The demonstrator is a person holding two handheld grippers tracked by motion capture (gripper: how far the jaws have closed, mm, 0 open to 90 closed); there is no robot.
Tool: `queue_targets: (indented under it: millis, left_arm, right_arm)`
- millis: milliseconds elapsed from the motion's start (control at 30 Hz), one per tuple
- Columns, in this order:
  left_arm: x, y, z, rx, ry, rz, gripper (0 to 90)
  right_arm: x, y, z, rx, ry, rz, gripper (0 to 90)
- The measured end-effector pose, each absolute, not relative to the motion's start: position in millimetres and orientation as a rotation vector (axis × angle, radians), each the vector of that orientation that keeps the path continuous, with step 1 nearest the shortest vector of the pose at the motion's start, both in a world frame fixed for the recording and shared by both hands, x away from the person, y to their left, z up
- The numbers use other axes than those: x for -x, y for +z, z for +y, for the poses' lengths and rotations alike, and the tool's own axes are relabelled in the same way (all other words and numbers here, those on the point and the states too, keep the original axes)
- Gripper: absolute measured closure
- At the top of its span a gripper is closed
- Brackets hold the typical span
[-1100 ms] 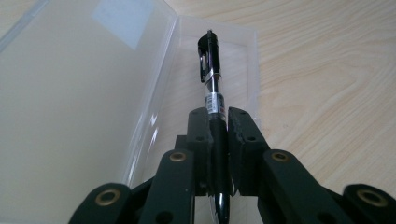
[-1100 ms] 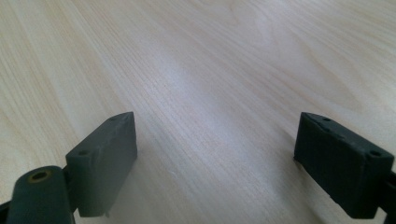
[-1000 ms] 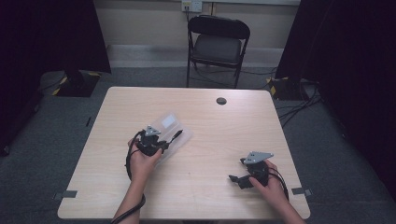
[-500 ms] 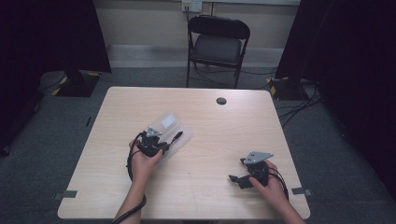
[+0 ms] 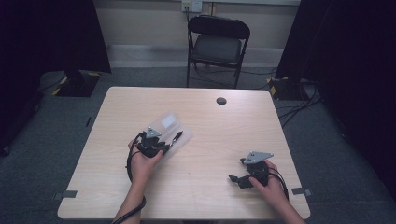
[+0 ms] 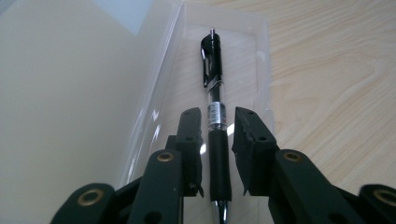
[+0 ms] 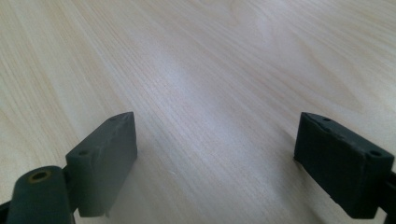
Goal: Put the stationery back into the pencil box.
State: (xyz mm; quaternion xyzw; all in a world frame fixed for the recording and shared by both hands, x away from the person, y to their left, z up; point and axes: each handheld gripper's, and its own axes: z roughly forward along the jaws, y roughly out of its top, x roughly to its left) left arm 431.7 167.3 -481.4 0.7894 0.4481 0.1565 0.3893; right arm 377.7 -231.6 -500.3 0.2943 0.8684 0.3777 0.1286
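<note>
Table [image 5: 210, 140], pen [image 6: 215, 116] tip cut off

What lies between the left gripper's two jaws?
In the left gripper view, a black pen lies between the left gripper jaws, which have just been opening, inside a clear case.

Likely studio, black curtains [image 5: 51, 32], folding chair [image 5: 218, 46]

Matt wood-grain table [image 5: 210, 135], glossy clear plastic case [image 6: 154, 93], shiny pen [image 6: 215, 107]
</note>
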Motion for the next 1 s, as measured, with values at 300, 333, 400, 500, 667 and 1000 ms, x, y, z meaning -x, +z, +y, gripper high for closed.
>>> queue_targets:
  millis: [300, 333, 400, 500, 667, 1000]
  left_arm:
    - [-423.4, -471.8, 165.1, -1.998, 0.423, 1.065, 55.9]
    - [-422.4, -470.8, 164.1, -1.997, 0.416, 1.059, 53.6]
    - [-419.4, -468.4, 160.9, -1.985, 0.429, 1.036, 49.4]
    - [-416.1, -465.3, 157.9, -1.984, 0.409, 1.035, 43.9]
    - [-412.0, -463.2, 153.3, -1.989, 0.393, 1.005, 37.5]
    - [-401.5, -464.2, 139.2, -2.006, 0.337, 0.947, 28.7]
  right_arm:
    - [-377.7, -500.3, -231.6, -0.855, 1.098, 2.525, 12.4]
    - [-377.7, -500.3, -231.6, -0.855, 1.098, 2.525, 12.4]
    - [-377.7, -500.3, -231.6, -0.854, 1.098, 2.525, 12.4]
    - [-377.7, -500.3, -231.6, -0.854, 1.097, 2.525, 12.5]
    - [-377.7, -500.2, -231.7, -0.854, 1.097, 2.525, 12.4]
    - [-377.7, -500.3, -231.6, -0.854, 1.097, 2.525, 12.4]
